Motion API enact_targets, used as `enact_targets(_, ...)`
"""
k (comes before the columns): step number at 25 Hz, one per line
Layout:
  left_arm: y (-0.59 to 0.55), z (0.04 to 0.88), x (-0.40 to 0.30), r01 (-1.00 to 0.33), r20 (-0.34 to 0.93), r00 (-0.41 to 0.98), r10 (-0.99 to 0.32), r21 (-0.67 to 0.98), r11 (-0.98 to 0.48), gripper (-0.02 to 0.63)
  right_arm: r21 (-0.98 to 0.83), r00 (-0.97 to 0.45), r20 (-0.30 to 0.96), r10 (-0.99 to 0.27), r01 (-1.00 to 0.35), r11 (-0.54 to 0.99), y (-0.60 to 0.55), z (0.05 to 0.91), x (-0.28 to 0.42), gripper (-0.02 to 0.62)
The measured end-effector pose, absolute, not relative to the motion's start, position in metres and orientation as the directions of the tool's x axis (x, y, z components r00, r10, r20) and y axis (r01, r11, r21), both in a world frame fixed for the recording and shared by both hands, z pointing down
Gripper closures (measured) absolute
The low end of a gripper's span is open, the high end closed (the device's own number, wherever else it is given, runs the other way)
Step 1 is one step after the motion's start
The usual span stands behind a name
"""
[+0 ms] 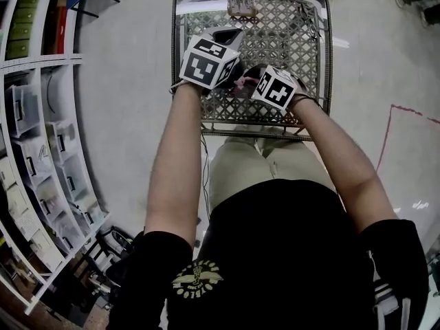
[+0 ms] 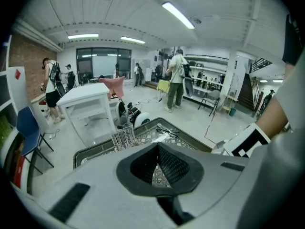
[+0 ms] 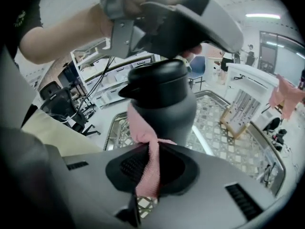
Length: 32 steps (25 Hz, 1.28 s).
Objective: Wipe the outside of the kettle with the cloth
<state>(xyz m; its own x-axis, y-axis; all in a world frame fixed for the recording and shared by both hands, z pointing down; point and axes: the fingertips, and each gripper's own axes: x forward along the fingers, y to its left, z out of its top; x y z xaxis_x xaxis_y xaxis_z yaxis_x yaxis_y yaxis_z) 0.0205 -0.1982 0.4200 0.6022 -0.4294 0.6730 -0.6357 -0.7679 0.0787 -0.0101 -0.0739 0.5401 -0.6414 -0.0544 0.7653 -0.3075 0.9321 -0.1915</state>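
Obs.: right gripper [image 3: 151,162] was clenched on the pink cloth [image 3: 139,128]. The cloth ran up from between its jaws and lay bunched against the lower side of the dark kettle [image 3: 164,104]. The kettle was upright over the lattice-top table [image 1: 289,26], between the two grippers. Whether its base touched the table: could not tell. Left gripper [image 2: 158,149] had its jaw tips together, with only table showing through the gap behind them. From the right gripper view it hung just over the kettle's lid.
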Motion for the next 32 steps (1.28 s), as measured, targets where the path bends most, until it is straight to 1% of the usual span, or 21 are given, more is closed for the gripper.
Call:
enact_targets(2, -0.195, 0.422, 0.019, -0.634, 0.669, 0.602, -0.436, 0.069, -0.770, 0.600, -0.187, -0.631, 0.772, -0.073, -0.335, 0.923, -0.086, 0.545, -0.005, 0.551)
enact_targets(8, -0.192, 0.429, 0.017, -0.645, 0.634, 0.619, -0.463, 0.074, -0.761, 0.600, -0.116, -0.598, 0.795, -0.104, -0.318, 0.941, -0.123, 0.563, 0.001, 0.551)
enact_targets(17, -0.191, 0.430, 0.014, -0.659, 0.627, 0.604, -0.492, 0.045, -0.751, 0.600, -0.015, -0.554, 0.824, -0.121, -0.234, 0.972, -0.158, 0.580, -0.013, 0.551)
enact_targets(25, -0.193, 0.425, 0.011, -0.670, 0.609, 0.607, -0.510, 0.047, -0.741, 0.600, -0.038, -0.559, 0.819, -0.130, -0.279, 0.960, -0.143, 0.592, -0.008, 0.552)
enact_targets(32, -0.192, 0.425, 0.012, -0.669, 0.622, 0.595, -0.509, 0.032, -0.742, 0.600, -0.105, -0.604, 0.793, -0.075, -0.258, 0.960, -0.084, 0.581, -0.009, 0.552)
